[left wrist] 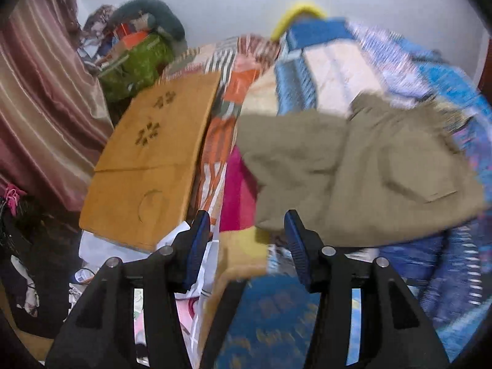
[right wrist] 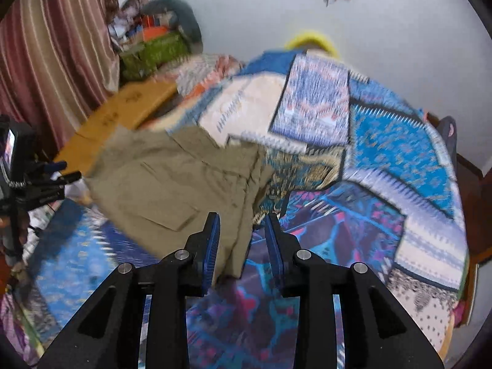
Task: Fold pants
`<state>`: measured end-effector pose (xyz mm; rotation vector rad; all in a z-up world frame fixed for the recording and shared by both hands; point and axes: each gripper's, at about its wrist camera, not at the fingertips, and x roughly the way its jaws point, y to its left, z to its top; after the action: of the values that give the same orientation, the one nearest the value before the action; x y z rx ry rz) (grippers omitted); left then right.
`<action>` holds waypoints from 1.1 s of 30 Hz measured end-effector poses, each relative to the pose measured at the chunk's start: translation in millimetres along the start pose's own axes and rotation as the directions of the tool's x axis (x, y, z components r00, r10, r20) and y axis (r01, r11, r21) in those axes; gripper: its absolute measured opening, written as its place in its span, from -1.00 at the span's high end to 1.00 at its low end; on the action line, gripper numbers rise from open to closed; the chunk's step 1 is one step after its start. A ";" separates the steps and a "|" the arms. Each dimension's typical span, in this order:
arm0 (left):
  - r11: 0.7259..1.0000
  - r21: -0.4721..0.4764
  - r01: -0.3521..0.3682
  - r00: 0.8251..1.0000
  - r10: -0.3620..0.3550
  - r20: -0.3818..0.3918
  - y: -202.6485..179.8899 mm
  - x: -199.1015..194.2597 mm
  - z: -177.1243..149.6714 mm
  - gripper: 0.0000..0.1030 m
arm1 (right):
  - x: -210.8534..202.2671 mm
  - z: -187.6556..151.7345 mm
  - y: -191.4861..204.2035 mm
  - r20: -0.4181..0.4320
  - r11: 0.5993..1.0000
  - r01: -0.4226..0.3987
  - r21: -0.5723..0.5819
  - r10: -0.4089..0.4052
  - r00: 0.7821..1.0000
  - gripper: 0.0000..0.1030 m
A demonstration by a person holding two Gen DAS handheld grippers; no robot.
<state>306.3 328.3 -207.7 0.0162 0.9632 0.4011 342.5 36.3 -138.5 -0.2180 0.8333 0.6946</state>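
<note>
The khaki pants [left wrist: 353, 172] lie in a folded, compact shape on the patchwork bedspread, a flap pocket facing up. My left gripper [left wrist: 247, 227] is open, its jaws apart just off the pants' near left corner, with nothing between them. In the right wrist view the pants [right wrist: 172, 181] lie left of centre. My right gripper [right wrist: 243, 230] is open, and the pants' near right corner lies between its jaws, ungripped. The left gripper [right wrist: 61, 169] shows at the far left edge there. Both views are motion blurred.
A flat cardboard sheet [left wrist: 147, 166] lies at the bed's left side. A striped maroon curtain [left wrist: 40, 92] hangs beyond it. A pile of bags and clothes [left wrist: 138, 52] sits in the back corner. The blue patchwork bedspread [right wrist: 384, 160] covers the bed to the right.
</note>
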 end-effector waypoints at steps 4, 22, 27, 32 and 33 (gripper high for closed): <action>0.998 -0.022 0.063 0.990 -0.060 0.124 -5.1 -78.7 1.1 0.01 | -64.4 2.4 14.5 0.118 1.000 -0.011 -0.015 0.013 0.993 0.47; 0.985 -0.004 0.171 0.788 -0.135 0.601 -38.0 -367.3 -86.4 -0.28 | -268.3 -52.5 87.8 0.554 0.985 -0.119 -0.122 0.167 0.816 0.47; 0.985 -0.001 0.173 0.739 -0.129 0.661 -48.3 -398.1 -113.1 -0.57 | -282.2 -68.4 99.1 0.603 0.986 -0.101 -0.133 0.162 0.781 0.11; 0.978 -0.003 0.207 0.713 -0.148 0.685 -50.0 -413.0 -128.5 -0.81 | -287.2 -78.7 107.4 0.616 0.986 -0.081 -0.143 0.153 0.773 -0.07; 0.979 0.000 0.202 0.709 -0.147 0.690 -50.6 -415.8 -131.5 -0.87 | -286.3 -78.5 107.7 0.617 0.987 -0.078 -0.141 0.149 0.773 -0.19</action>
<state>8.1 118.9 37.3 0.0039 0.1963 0.2198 91.4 -53.2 30.8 -0.0201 0.1616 0.8612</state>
